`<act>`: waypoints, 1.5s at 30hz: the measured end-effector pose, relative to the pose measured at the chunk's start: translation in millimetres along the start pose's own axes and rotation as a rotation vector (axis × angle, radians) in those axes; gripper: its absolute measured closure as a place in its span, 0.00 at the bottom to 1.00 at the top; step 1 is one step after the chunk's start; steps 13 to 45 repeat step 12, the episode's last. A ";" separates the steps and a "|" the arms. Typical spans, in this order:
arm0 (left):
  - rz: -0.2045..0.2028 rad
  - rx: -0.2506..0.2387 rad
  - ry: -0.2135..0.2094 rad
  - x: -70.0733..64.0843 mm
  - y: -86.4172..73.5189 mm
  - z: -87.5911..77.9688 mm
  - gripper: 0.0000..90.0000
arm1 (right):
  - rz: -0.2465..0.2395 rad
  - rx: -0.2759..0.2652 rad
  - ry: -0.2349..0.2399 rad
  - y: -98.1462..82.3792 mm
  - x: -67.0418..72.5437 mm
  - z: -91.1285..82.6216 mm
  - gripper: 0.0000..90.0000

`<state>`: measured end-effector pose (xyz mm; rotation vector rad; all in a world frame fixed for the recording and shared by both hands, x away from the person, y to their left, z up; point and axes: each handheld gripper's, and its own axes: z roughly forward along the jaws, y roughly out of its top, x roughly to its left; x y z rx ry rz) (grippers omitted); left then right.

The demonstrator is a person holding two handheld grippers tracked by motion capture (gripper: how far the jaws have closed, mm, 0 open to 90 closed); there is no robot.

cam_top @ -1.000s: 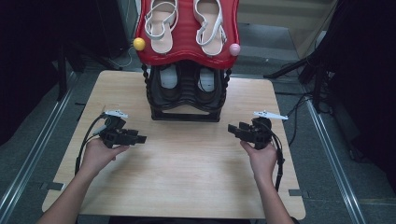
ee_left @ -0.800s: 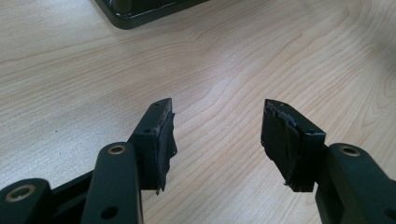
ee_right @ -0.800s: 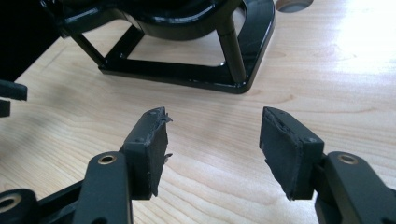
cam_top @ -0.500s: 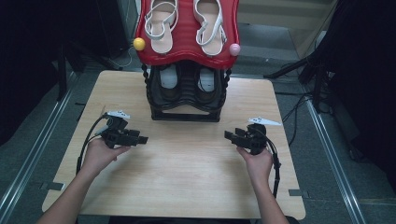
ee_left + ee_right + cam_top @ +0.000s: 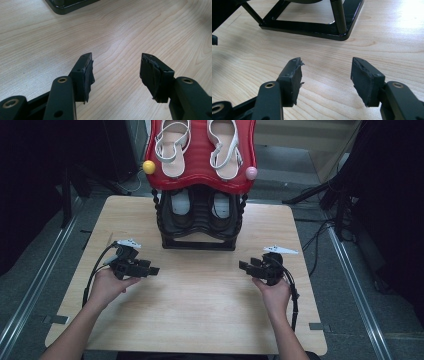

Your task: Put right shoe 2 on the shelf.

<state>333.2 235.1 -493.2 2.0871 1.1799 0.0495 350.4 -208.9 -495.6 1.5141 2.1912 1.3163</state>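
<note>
A black two-tier shoe rack (image 5: 199, 227) stands upright at the table's far edge, between both open grippers.

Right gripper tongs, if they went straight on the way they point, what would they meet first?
Probably the black base frame of the shoe rack; bare table lies between it and the open right gripper. Depth is unclear.

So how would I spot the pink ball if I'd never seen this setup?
Find the shoe rack at the far side of the wooden table, then its red top shelf carrying white sandals. The pink ball caps the shelf's front corner on the person's right; its twin opposite, the yellow ball, differs in colour.
</note>
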 end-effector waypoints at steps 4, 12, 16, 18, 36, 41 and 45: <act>0.004 0.000 -0.002 0.1 -0.1 0.8 0.49 | -0.011 -0.001 -0.003 0.0 0.1 -0.1 0.48; 0.014 -0.013 -0.007 -1.1 -0.2 3.0 0.45 | -0.038 -0.006 -0.007 1.2 0.7 -1.0 0.48; 0.014 -0.013 -0.007 -1.1 -0.2 3.0 0.45 | -0.038 -0.006 -0.007 1.2 0.7 -1.0 0.48; 0.014 -0.013 -0.007 -1.1 -0.2 3.0 0.45 | -0.038 -0.006 -0.007 1.2 0.7 -1.0 0.48; 0.014 -0.013 -0.007 -1.1 -0.2 3.0 0.45 | -0.038 -0.006 -0.007 1.2 0.7 -1.0 0.48; 0.014 -0.013 -0.007 -1.1 -0.2 3.0 0.45 | -0.038 -0.006 -0.007 1.2 0.7 -1.0 0.48; 0.014 -0.013 -0.007 -1.1 -0.2 3.0 0.45 | -0.038 -0.006 -0.007 1.2 0.7 -1.0 0.48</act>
